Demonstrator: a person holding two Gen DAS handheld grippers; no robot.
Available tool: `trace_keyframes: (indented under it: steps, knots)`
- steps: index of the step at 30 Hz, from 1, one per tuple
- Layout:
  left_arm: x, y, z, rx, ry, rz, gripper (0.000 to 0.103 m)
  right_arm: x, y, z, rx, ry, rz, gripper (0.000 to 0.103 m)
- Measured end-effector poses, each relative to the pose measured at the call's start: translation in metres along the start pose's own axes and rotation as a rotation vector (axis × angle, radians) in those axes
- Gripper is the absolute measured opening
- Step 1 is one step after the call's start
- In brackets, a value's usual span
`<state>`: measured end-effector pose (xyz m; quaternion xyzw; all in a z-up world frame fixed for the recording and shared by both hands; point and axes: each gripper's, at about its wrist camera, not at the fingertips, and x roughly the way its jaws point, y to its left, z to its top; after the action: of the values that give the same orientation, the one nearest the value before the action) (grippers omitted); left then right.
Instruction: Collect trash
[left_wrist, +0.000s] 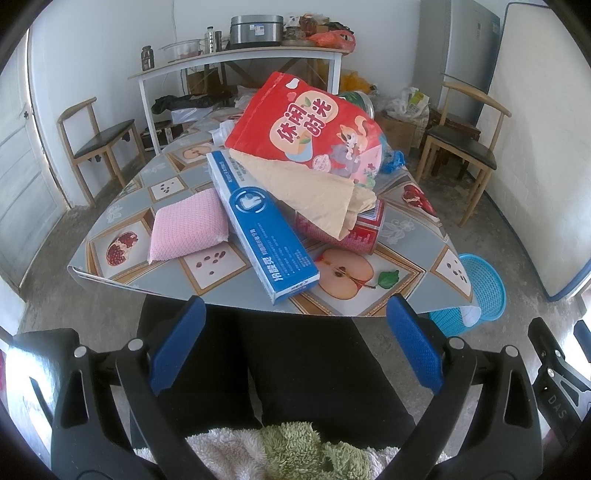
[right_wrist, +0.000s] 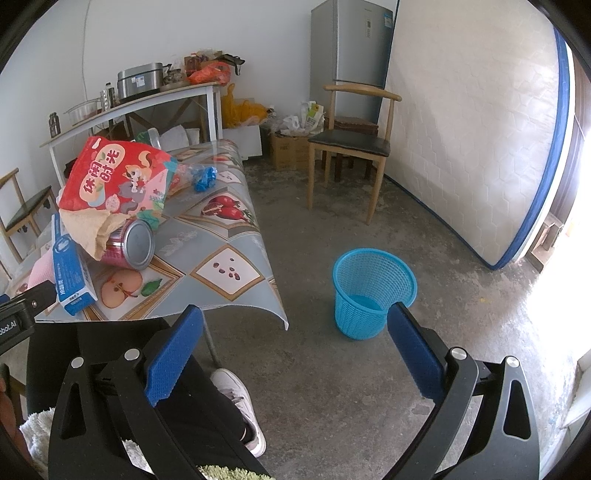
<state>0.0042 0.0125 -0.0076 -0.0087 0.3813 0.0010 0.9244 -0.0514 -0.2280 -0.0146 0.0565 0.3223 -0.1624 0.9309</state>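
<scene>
I see both my left gripper (left_wrist: 295, 343) and right gripper (right_wrist: 295, 350) spread wide, empty; the blue box (left_wrist: 258, 225) lies on the table (left_wrist: 207, 277), long axis toward me; the blue basket (right_wrist: 373, 291) stands upright on the floor.

Both grippers: black frames, silver screws, blue textured fingers (left_wrist: 177, 343). The person wears black trousers (left_wrist: 303, 369). A white shoe (right_wrist: 240, 402) shows at 6 o'clock.
</scene>
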Motion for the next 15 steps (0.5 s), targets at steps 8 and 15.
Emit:
trace_keyframes:
  steps: [8, 15]
  knots:
    - [0.0042, 0.0055, -0.0075, -0.003, -0.001, -0.001, 0.094, 0.0017, 0.0046, -0.0009, -0.002, -0.002, 0.002, 0.097]
    - [0.005, 0.007, -0.0082, -0.005, 0.001, 0.0, 0.094, 0.0014, 0.0047, -0.0009, -0.002, -0.003, 0.002, 0.097]
